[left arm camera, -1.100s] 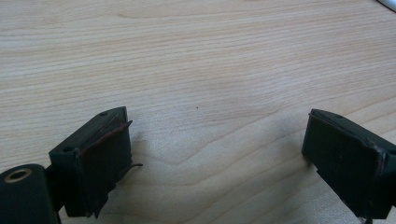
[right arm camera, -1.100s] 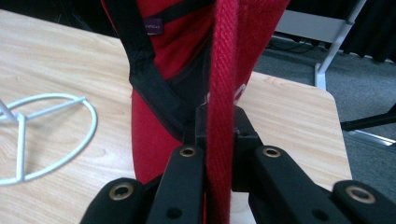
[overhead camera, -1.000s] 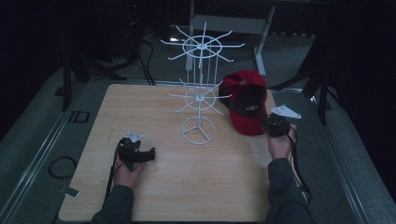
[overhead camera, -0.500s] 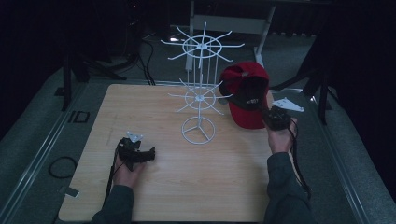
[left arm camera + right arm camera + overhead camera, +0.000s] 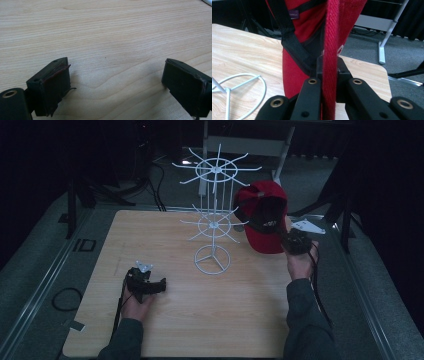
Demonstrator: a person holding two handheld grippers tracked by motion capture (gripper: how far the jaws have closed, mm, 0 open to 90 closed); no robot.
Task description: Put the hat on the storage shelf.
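The right tongs (image 5: pixel 295 241), held in the person's right hand (image 5: pixel 300 262) near the far right side of the wooden bench (image 5: pixel 165 330), are closed tight on the edge of a red cap (image 5: pixel 262 217). In the right gripper view the two black jaws meet on a strip of red fabric that runs straight up between them, with the cap's red body and black inner strap hanging just beyond. In the high view the cap is lifted off the bench, its open underside turned toward the camera and its crown raised up and away from the tongs, toward the left. Just beside it, to its left, stands a white wire rack (image 5: pixel 214 215) with a ring base, a central post and two tiers of spokes fanning outward. The cap sits level with the gap between the tiers, close to the tips of the right-hand spokes; in this dim picture it is hard to say whether it touches one. The right hand is far nearer the rack's hooks than the left. The left tongs (image 5: pixel 145 285) rest low over the near left of the bench, well apart from the rack; the left gripper view shows its jaws spread wide with nothing but bare wood between them.
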